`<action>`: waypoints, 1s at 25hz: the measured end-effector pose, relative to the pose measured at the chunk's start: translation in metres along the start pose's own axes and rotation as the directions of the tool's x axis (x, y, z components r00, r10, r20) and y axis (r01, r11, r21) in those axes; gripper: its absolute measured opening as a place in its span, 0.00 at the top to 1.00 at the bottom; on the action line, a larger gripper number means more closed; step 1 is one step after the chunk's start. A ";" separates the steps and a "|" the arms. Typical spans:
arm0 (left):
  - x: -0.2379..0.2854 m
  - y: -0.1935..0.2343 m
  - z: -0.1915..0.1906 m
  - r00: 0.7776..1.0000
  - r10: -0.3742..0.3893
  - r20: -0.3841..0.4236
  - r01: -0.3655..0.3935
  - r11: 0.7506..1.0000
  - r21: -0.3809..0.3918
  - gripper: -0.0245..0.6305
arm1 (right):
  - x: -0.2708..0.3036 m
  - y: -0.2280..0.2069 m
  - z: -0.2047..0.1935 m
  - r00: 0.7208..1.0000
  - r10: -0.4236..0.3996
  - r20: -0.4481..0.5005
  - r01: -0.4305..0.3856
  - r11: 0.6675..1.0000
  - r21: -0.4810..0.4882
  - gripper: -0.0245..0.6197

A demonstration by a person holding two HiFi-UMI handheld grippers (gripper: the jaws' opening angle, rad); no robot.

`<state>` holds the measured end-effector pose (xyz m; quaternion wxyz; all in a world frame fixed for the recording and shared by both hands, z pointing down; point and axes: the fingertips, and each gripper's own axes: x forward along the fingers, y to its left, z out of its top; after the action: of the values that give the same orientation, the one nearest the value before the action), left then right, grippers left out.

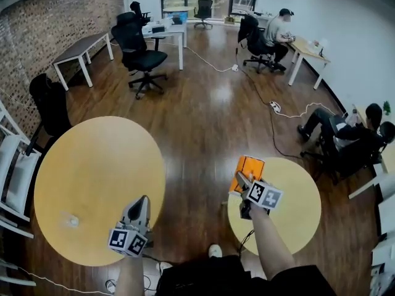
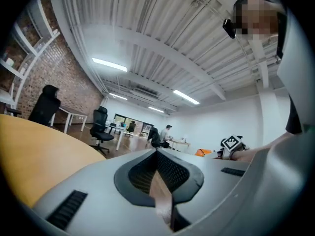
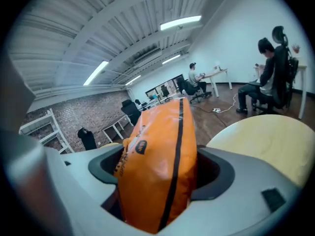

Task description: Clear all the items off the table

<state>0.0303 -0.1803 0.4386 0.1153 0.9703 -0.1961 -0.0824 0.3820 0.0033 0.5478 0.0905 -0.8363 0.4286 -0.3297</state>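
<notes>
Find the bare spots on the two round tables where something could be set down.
Large round table: bare nearly all over, apart from a small clear item near its near-left rim and the shut left tongs at its near-right edge. Small round table: bare across its right side; its left edge is crowded by the right tongs gripping the orange bag.

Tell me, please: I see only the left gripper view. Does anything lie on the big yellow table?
Observer: Yes. The head view shows one small pale item on the left part of the large round table; what it is I cannot tell.
Operator: And on the right side?
Observer: The right hand-held gripper is shut on an orange bag.
Operator: Where is it?
Observer: Over the far-left edge of the smaller round table.
</notes>
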 end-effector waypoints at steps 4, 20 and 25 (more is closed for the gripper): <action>0.054 -0.055 -0.020 0.991 -0.130 -0.036 0.130 0.991 -0.009 0.96 | -0.043 -0.080 0.012 0.994 -0.096 0.060 0.091 0.992 0.093 0.33; 0.164 -0.200 -0.113 0.875 -0.451 -0.177 0.442 0.893 -0.089 0.96 | -0.174 -0.296 -0.058 0.885 -0.464 0.041 0.431 0.847 0.311 0.33; 0.177 -0.253 -0.143 0.811 -0.538 -0.230 0.520 0.843 -0.139 0.96 | -0.195 -0.336 -0.094 0.864 -0.503 0.002 0.473 0.813 0.338 0.33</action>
<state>0.3121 0.0028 0.4911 0.1463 0.9840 0.1015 0.0100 0.4629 0.3744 0.6730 0.1596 -0.9055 0.1343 -0.3696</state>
